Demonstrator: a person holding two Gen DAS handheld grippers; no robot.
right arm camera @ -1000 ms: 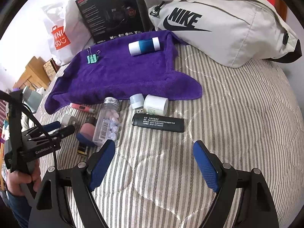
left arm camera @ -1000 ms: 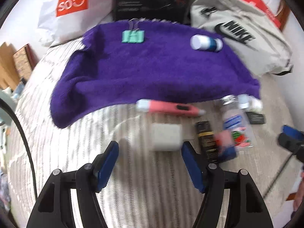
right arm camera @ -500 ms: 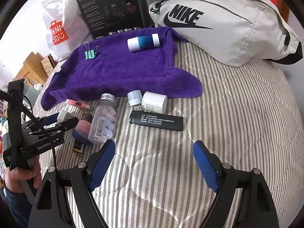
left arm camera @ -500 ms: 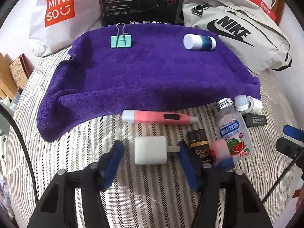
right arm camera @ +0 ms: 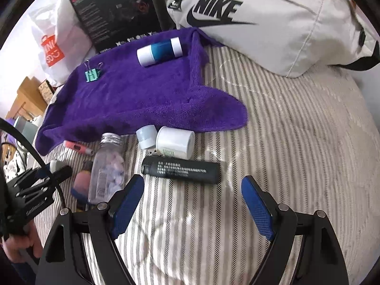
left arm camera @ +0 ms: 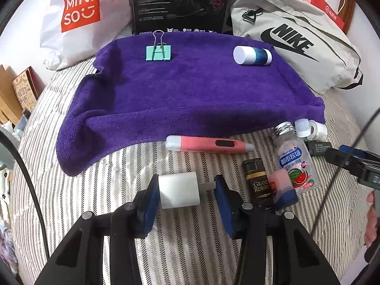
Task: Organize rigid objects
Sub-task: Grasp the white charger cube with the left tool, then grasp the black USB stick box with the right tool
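Note:
My left gripper (left arm camera: 186, 197) is shut on a white charger plug (left arm camera: 179, 191) lying on the striped bed: one pad presses its body, the other its metal prongs. A purple towel (left arm camera: 190, 95) beyond it carries a green binder clip (left arm camera: 158, 52) and a white-and-blue bottle (left arm camera: 251, 55). Along the towel's near edge lie a pink thermometer (left arm camera: 206, 144), a clear candy bottle (left arm camera: 294, 161), a black mini bottle (left arm camera: 257, 182) and a pink-and-blue piece (left arm camera: 281, 187). My right gripper (right arm camera: 192, 207) stands open just short of a black lighter (right arm camera: 180, 169). Behind the lighter lie a white jar (right arm camera: 175, 142) and a small USB cap (right arm camera: 146, 136).
A grey Nike bag (right arm camera: 273, 23), a black box (left arm camera: 180, 2) and a white Miniso bag (left arm camera: 80, 11) line the back of the bed. Bare striped bedding (right arm camera: 296, 130) stretches to the right of the lighter. A hand (right arm camera: 21, 244) holds the left gripper.
My left gripper moved forward around the white charger plug and its fingers closed onto it. My right gripper edged closer to the black lighter and stayed open.

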